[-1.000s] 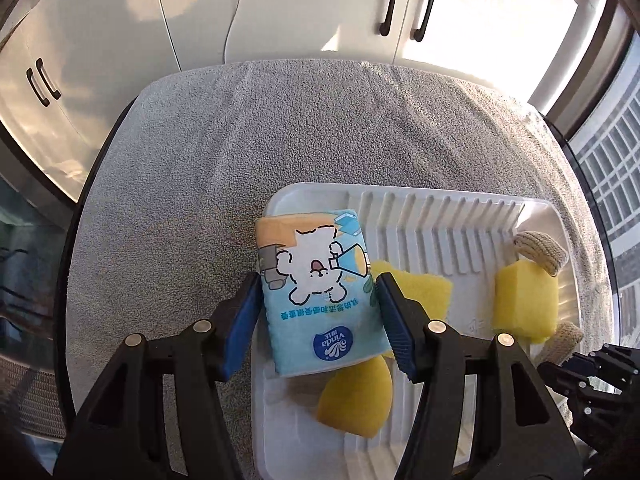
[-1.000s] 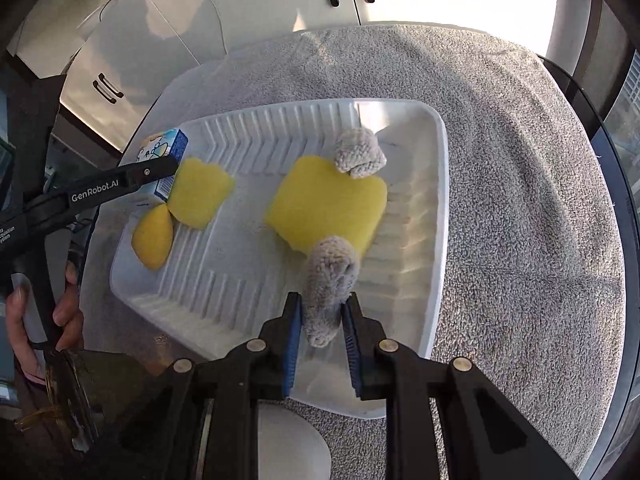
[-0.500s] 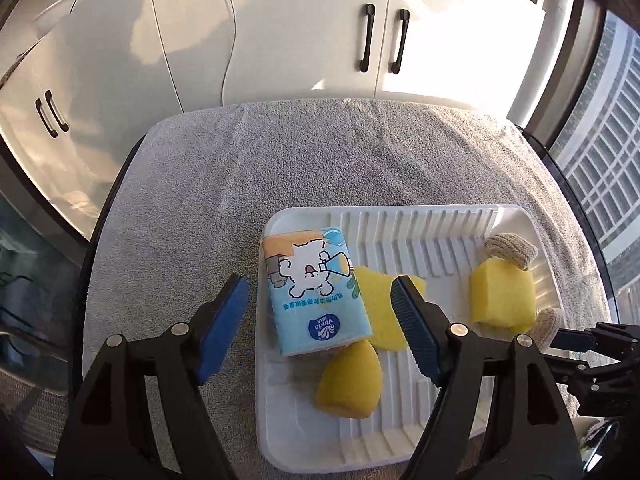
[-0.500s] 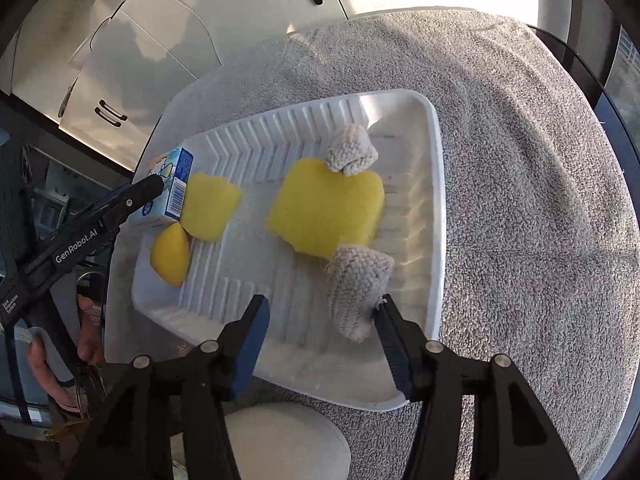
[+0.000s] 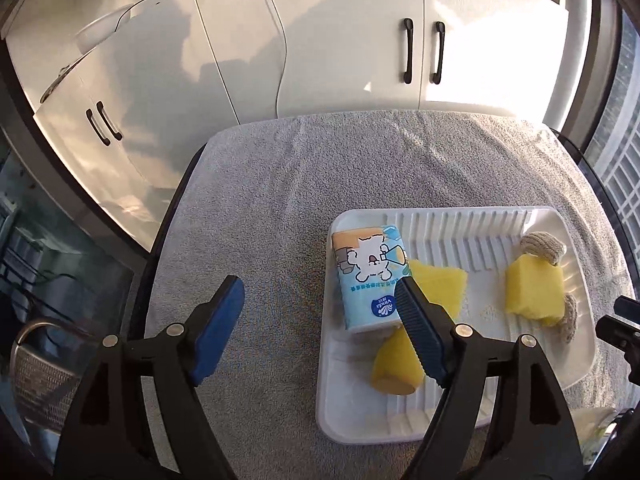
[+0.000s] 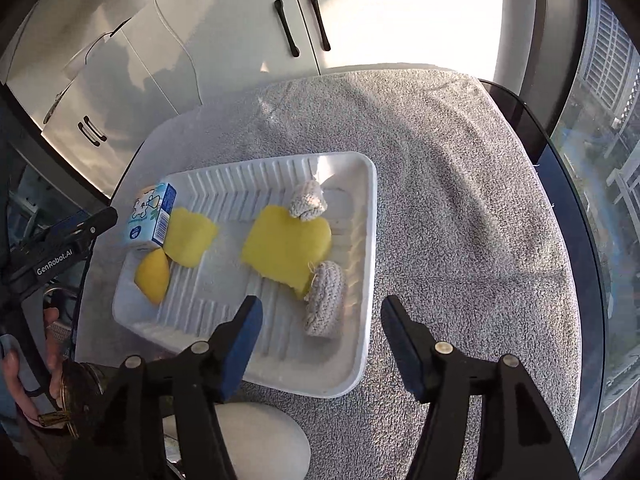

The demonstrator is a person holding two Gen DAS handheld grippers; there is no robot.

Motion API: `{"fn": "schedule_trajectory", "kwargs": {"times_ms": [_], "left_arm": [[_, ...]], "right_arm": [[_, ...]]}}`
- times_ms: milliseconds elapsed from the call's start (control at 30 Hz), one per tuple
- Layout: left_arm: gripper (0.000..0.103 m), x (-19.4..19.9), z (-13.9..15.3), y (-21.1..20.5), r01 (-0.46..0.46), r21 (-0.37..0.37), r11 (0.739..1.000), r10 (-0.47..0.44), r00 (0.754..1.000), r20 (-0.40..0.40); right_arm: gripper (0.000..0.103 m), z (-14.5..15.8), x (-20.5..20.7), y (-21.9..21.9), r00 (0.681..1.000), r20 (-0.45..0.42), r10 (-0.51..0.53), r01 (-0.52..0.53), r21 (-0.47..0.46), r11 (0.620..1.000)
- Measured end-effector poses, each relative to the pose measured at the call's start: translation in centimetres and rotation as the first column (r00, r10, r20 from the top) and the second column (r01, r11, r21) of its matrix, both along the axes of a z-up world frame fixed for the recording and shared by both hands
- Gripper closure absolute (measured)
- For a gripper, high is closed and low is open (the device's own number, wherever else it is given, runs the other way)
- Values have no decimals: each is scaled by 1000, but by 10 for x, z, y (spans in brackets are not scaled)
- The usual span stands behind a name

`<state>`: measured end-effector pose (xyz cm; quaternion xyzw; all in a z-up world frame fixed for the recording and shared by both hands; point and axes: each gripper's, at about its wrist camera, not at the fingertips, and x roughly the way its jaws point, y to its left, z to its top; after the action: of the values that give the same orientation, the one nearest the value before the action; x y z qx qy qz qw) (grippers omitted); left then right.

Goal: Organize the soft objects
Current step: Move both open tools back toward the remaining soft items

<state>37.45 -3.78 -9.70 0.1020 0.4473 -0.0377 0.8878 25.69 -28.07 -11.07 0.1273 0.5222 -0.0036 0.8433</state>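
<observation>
1. A white ribbed plastic tray [image 6: 362, 264] sits on a grey towel [image 6: 460, 208] that covers a table, with white cabinets [image 5: 340, 48] behind it.

2. The left gripper [image 5: 320, 312] hangs above the towel with its blue-padded fingers [image 5: 218, 330] spread apart. Its jaws have just been opening, and nothing is between them. Its right finger overlaps the near corner of the tissue pack in the left wrist view; contact cannot be told.

3. The tissue pack [image 5: 370, 276], light blue with a cartoon bear printed on it, lies in the left end of the tray, free of the gripper.

4. Two small yellow sponges rest just beside the pack: a flat sponge [image 6: 188, 238] against its side, and a wedge-shaped sponge [image 6: 153, 276] nearer the tray's front edge.

5. The right gripper [image 6: 318, 344] hangs over the near edge of the tray with its fingers wide apart. Its jaws have just been opening. No pad presses on anything.

6. A beige knitted roll [image 6: 326, 298] lies in the tray, released, near the right rim. It touches the near corner of a large yellow sponge [image 6: 286, 248].

7. A second knitted roll [image 6: 307, 202] rests at the far edge of the large sponge.

8. A person's hand [image 6: 24, 364] shows at the lower left of the right wrist view, gripping the left gripper's handle.
</observation>
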Motion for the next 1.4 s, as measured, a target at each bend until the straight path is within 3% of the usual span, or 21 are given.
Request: {"fn": "schedule_trajectory", "kwargs": {"times_ms": [600, 767, 1400], "left_arm": [[26, -40, -8, 72, -124, -69, 990, 123, 992, -19], [26, -61, -18, 86, -142, -44, 989, 141, 990, -14], [26, -168, -38, 136, -119, -97, 988, 114, 992, -51]], "right_arm": [[38, 0, -46, -39, 993, 5, -119, 119, -23, 993], [38, -7, -67, -50, 989, -7, -147, 147, -26, 989], [38, -27, -181, -52, 985, -23, -171, 169, -57, 984]]}}
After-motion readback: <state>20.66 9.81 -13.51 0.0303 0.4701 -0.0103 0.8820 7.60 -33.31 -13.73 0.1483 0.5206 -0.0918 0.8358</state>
